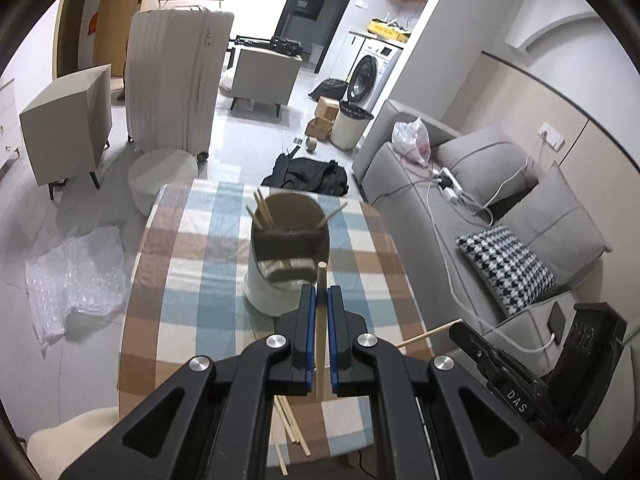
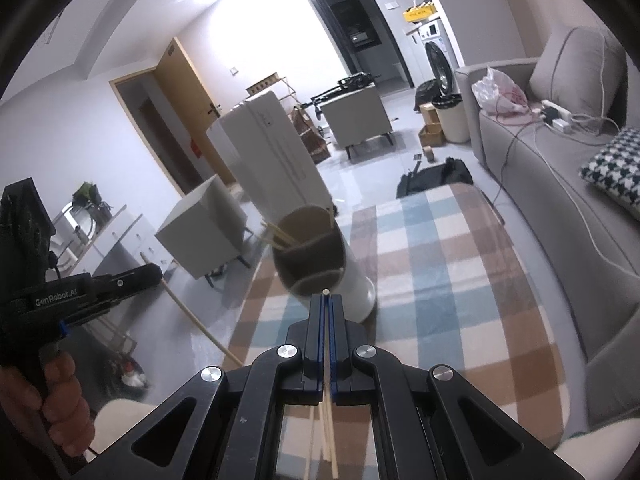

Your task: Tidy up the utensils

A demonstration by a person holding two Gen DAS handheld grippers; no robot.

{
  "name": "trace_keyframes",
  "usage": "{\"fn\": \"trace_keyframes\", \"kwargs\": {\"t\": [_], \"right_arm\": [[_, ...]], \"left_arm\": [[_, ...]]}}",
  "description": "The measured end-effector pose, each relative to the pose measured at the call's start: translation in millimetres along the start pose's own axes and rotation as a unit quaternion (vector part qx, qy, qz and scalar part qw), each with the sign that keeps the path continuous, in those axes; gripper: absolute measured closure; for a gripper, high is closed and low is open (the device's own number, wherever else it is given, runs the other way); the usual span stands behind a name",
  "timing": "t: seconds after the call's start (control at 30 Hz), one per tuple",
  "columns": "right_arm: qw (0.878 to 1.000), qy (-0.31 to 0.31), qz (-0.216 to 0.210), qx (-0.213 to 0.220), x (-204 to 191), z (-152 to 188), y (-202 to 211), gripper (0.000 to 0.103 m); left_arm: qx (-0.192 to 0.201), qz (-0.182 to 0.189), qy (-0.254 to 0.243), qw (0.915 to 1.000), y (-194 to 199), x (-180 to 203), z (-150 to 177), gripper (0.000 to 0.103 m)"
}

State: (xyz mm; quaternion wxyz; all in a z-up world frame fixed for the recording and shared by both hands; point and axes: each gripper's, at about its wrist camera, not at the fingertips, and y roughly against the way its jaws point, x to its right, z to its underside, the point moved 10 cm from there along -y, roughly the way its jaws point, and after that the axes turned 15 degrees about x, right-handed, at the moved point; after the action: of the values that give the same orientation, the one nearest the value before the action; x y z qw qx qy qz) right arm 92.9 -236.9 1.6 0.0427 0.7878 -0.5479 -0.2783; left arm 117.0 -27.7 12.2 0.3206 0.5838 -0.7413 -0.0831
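Chopsticks, wooden, being sorted into holder: my left gripper (image 1: pixel 319 294), lower centre of the left wrist view, is clamped on one chopstick (image 1: pixel 321 320) that stands upright between its blue pads, tip just short of the holder (image 1: pixel 286 256). My right gripper (image 2: pixel 327 302), lower centre of the right wrist view, is likewise closed on a thinner stick (image 2: pixel 328 344), its tip showing just past the fingers. The holder is a white, brown-lined cylinder with a divider, at mid-frame on the checked tablecloth (image 1: pixel 192 280), with several sticks already leaning in its far compartment. Loose chopsticks (image 1: pixel 290 424) lie on the cloth at the bottom of the left view, beneath the gripper. Step in hand, as I judge it: carrying both sticks to the holder. The next move calls for bringing each tip over the rim, then letting go so the stick drops in. Legible writing: "GenRobot.AI" on the left gripper's side, seen at left in the right view; "DAS" on the right gripper's body, at lower right in the left view.
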Motion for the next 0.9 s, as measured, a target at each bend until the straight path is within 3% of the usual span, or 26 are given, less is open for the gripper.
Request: {"fn": "trace_keyframes", "kwargs": {"t": [0.5,0.67,0.9], "right_arm": [[0.999,0.041,-0.033,0.016,-34.7,-67.6,-38.4,0.103],[0.999,0.034,-0.023,-0.03,-14.0,-36.5,-65.8,0.103],[0.984,0.043,0.018,-0.174,52.7,49.4,-112.9,0.1]], "left_arm": [[0.021,0.003,0.019,0.9996,-24.0,-11.9,-52.2,0.102],[0.014,0.006,0.027,0.9995,-33.7,-24.8,-46.5,0.102],[-0.005,0.011,0.053,0.9985,-32.2,-45.5,-22.6,0.102]]}}
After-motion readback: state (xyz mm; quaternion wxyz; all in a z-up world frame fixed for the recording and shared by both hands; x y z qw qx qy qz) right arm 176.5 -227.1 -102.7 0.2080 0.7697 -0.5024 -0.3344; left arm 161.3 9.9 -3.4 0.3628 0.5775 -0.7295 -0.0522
